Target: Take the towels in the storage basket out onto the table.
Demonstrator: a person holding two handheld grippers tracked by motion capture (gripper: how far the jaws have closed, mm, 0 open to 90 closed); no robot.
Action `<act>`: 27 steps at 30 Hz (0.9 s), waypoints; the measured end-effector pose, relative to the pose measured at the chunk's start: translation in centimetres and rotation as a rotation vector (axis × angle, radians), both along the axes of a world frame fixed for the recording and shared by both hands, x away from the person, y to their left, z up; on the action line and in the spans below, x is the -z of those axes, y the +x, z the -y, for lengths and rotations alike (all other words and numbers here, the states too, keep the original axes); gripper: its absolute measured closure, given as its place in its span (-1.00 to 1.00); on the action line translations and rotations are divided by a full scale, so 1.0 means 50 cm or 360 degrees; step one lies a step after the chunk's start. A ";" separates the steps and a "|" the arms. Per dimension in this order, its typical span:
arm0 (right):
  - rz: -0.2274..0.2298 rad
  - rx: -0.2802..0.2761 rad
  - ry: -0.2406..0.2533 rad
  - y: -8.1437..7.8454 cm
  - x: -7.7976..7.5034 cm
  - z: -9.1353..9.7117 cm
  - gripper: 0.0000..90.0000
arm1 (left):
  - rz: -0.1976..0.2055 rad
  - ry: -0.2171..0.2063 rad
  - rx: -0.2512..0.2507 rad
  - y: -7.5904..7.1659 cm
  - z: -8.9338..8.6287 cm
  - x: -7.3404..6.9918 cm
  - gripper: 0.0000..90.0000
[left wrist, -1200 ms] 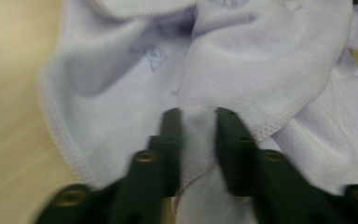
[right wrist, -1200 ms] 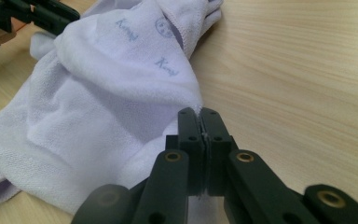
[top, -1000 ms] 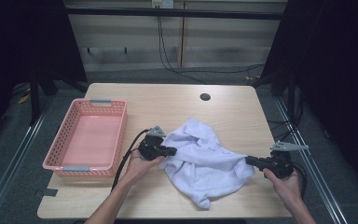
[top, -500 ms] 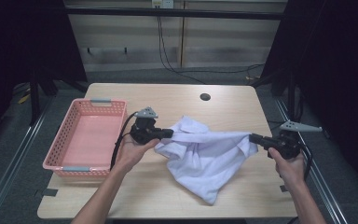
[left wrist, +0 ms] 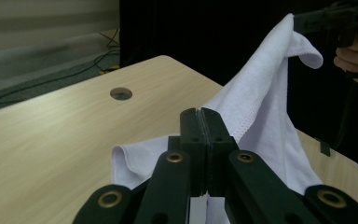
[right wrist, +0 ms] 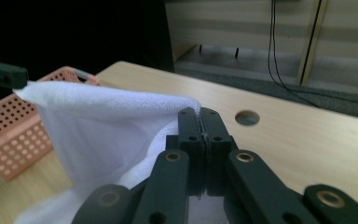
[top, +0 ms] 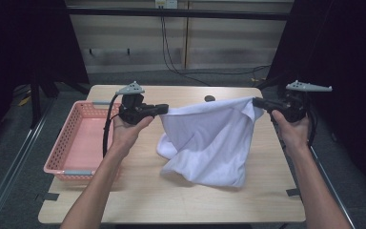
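1. The left gripper point(top: 164, 109), a black two-jaw tool topped with a grey three-cornered plate, is seen with its jaws pressed together on one upper corner of a white, soft woven cloth point(top: 208, 140); in the left gripper view the stitched hem of the cloth point(left wrist: 261, 116) is pinched just beyond the flat black jaw tips point(left wrist: 200, 122).

2. The right gripper point(top: 257, 101), of the same black make with brass-coloured pivot pins, is likewise clamped on the opposite upper corner; in the right gripper view the fine, slightly nubbly weave of the cloth point(right wrist: 107, 121) is drawn off the closed jaws point(right wrist: 200, 122).

3. The cloth is held up above the table between the two grippers, its top edge stretched into a nearly straight line, while the body hangs in loose folds and the bottom edge rests crumpled on the tabletop.

4. Each gripper is gripped by a bare hand, the left hand point(top: 126, 131) and the right hand point(top: 293, 129), with a black cable trailing from each tool.

5. A pale wooden table point(top: 181, 200) with a smooth grain and a small round hole point(top: 209, 98) near its far edge lies beneath.

6. A pink rectangular plastic basket point(top: 78, 143) with perforated walls stands on the left part of the table, apart from the cloth.
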State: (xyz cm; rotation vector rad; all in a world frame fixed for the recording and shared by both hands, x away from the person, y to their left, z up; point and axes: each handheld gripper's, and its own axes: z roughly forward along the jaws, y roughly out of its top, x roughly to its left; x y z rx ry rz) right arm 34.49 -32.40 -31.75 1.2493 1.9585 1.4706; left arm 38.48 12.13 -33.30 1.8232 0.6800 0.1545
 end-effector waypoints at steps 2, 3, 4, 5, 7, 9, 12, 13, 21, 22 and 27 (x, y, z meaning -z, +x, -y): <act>0.0029 -0.0002 0.0009 0.001 -0.020 -0.004 0.98 | 0.0015 0.0008 0.0016 -0.009 -0.001 -0.008 0.98; 0.0040 -0.0022 0.0024 -0.003 -0.029 -0.007 0.98 | 0.0028 0.0048 0.0015 -0.017 -0.001 -0.008 0.98; 0.0040 -0.0049 0.0041 -0.009 -0.028 -0.009 0.98 | 0.0023 0.0055 0.0020 -0.023 -0.003 -0.005 0.98; 0.0042 -0.0057 0.0033 -0.015 -0.024 -0.010 0.98 | 0.0002 0.0047 0.0038 -0.031 -0.007 0.003 0.98; -0.0006 -0.0105 0.0027 -0.040 0.006 -0.013 0.98 | -0.0032 0.0085 0.0057 -0.050 -0.016 0.025 0.98; -0.0064 -0.0148 0.0020 -0.072 0.045 -0.011 0.97 | -0.0073 0.0093 0.0088 -0.074 -0.025 0.049 0.98; -0.0136 -0.0204 0.0028 -0.123 0.095 -0.006 0.97 | -0.0123 0.0090 0.0144 -0.119 -0.035 0.082 0.98; -0.0168 -0.0220 0.0053 -0.143 0.111 -0.003 0.97 | -0.0145 0.0084 0.0156 -0.136 -0.038 0.092 0.98; -0.0360 -0.0348 0.0064 -0.316 0.216 -0.003 0.97 | -0.0251 0.0097 0.0280 -0.290 -0.061 0.167 0.97; -0.0375 -0.0356 0.0052 -0.330 0.222 -0.005 0.97 | -0.0268 0.0073 0.0309 -0.316 -0.065 0.171 0.97; -0.0397 -0.0413 0.0020 -0.415 0.222 -0.015 0.87 | -0.0327 0.0076 0.0443 -0.404 -0.073 0.179 0.89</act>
